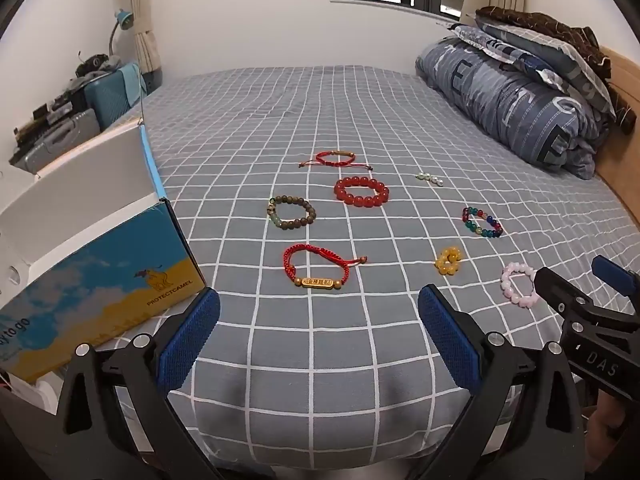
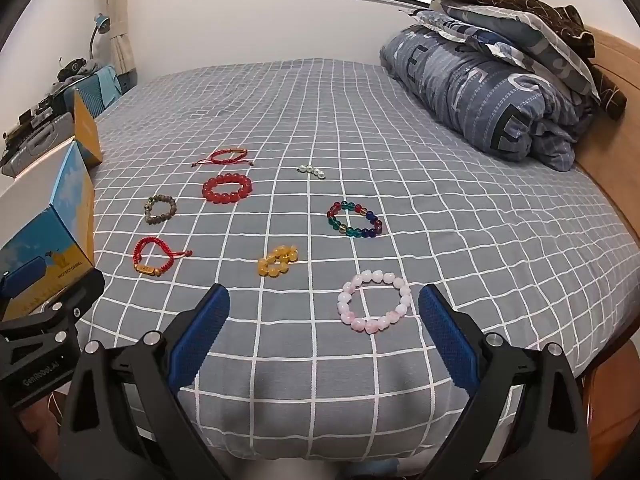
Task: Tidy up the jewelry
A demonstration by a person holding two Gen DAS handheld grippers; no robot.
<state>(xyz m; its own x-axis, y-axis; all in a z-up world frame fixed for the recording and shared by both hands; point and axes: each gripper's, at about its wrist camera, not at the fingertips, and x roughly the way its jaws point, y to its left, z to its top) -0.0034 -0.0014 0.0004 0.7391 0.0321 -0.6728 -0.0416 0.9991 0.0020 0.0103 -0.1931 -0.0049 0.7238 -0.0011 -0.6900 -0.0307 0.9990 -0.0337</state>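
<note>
Several bracelets lie on a grey checked bedsheet (image 1: 320,344). In the left wrist view: a red cord bracelet with gold plate (image 1: 316,268), a brown bead bracelet (image 1: 291,213), a red bead bracelet (image 1: 362,192), another red cord bracelet (image 1: 335,159), a yellow one (image 1: 448,261), a multicolour one (image 1: 482,222), a pink one (image 1: 519,285). My left gripper (image 1: 320,320) is open and empty, just short of the gold-plate bracelet. My right gripper (image 2: 324,316) is open and empty, with the pink bracelet (image 2: 374,302) just ahead between its fingers.
An open blue and yellow box (image 1: 92,264) stands at the bed's left edge, also in the right wrist view (image 2: 60,216). A folded quilt and pillows (image 1: 516,92) lie at the far right. Small pale beads (image 1: 430,178) lie mid-bed. Suitcases (image 1: 72,120) stand beyond the bed.
</note>
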